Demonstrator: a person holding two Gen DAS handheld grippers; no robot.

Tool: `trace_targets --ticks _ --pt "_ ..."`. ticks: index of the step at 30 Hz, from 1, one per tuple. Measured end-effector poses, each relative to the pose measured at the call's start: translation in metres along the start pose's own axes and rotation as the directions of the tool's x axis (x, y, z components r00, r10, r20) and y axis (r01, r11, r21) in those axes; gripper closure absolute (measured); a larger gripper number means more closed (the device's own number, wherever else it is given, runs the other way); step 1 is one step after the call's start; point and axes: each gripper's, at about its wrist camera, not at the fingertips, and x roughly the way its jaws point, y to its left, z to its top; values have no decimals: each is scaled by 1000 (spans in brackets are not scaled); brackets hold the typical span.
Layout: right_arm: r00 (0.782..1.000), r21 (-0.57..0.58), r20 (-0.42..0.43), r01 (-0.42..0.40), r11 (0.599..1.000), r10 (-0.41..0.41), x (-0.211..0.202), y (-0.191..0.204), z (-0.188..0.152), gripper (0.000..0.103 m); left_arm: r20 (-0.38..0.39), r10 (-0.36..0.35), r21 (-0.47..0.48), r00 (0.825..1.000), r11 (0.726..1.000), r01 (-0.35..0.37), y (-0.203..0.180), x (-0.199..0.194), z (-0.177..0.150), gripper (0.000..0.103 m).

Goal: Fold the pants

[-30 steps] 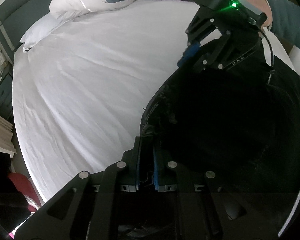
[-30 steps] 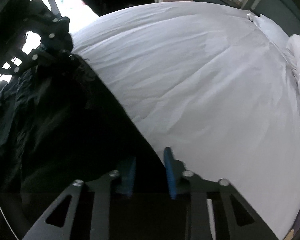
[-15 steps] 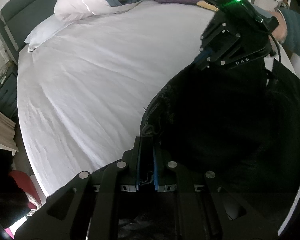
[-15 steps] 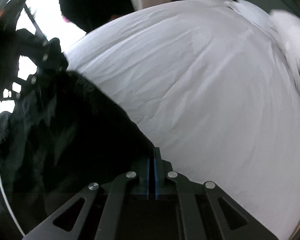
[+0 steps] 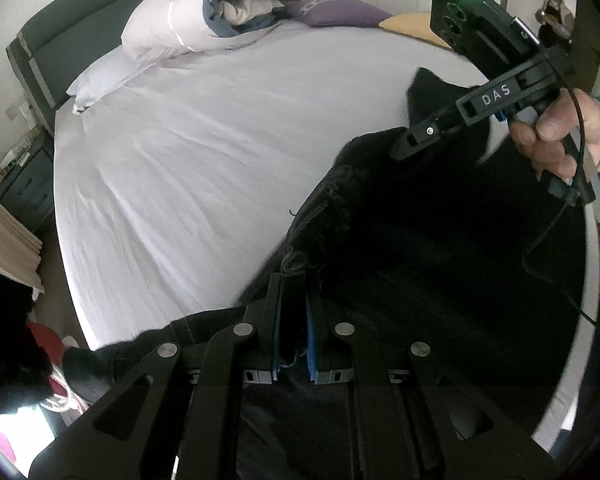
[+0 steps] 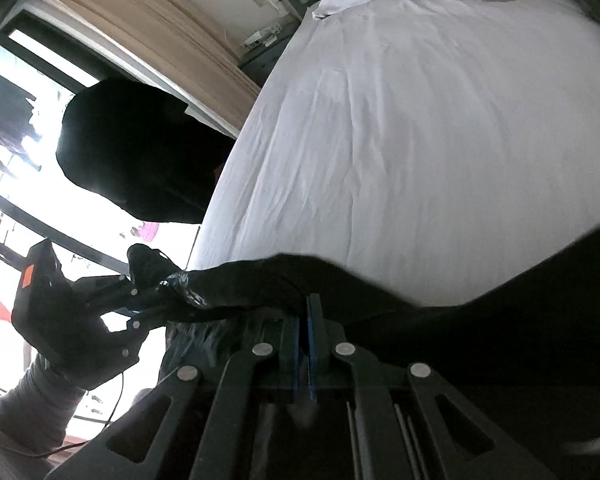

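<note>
My left gripper (image 5: 294, 328) and right gripper (image 6: 305, 328) each have their fingers pinched on an edge of the black pants (image 5: 440, 248), held stretched above the white bed (image 5: 204, 152). If either thin bite slips, I reckon that side would drop and bunch, spoiling the fold.

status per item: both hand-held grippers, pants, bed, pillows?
left hand-held gripper: shut on pants
right hand-held gripper: shut on pants
pants: black, held up between both, unfolded, hanging bunched
bed sheet: white, wrinkled
pillows: piled at headboard
</note>
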Motion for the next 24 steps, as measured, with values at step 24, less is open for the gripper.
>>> trace_targets --ticks 24 --pt "931 -360 10 345 867 -366 -3 102 -171 99 -57 -13 47 998 999 16 -128 -58 -151 96"
